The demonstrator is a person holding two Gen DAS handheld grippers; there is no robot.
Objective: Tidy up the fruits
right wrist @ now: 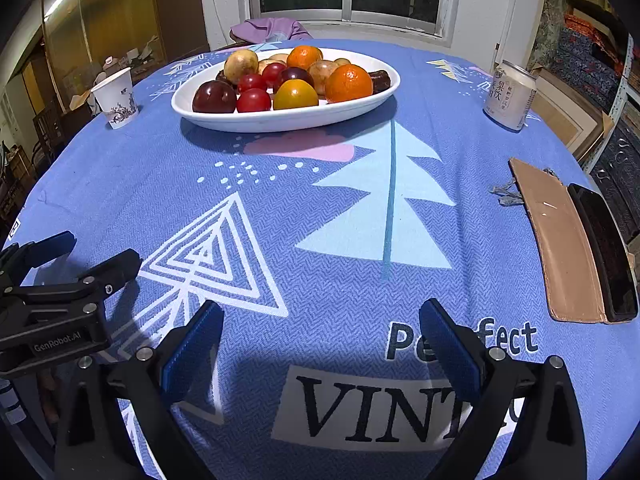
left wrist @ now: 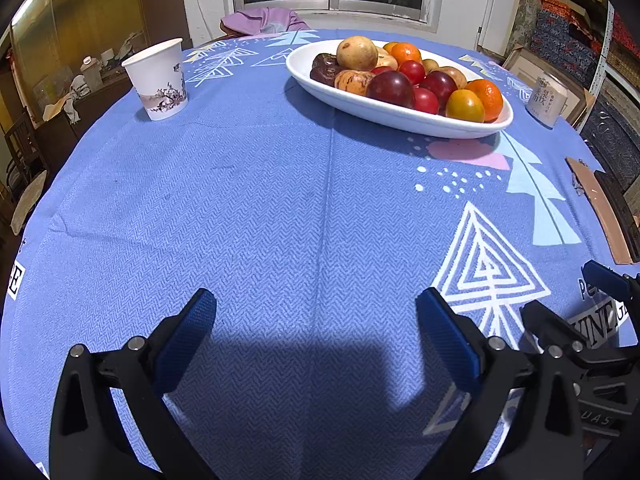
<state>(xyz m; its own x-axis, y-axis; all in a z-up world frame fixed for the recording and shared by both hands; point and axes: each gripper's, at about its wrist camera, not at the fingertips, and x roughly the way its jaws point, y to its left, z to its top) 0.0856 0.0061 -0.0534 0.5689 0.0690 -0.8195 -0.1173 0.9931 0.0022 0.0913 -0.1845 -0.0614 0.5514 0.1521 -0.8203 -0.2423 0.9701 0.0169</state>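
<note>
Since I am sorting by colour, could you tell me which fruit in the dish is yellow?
The yellow fruit at the front of the white dish, between a red one and an orange; it is the only yellow one.

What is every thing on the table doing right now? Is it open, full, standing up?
left gripper: open, holding nothing
right gripper: open, holding nothing
white dish: piled with fruit
paper cup: upright, inside hidden
drink can: upright, top not visible
phone: lying flat, screen dark
brown case: lying flat beside the phone
</note>
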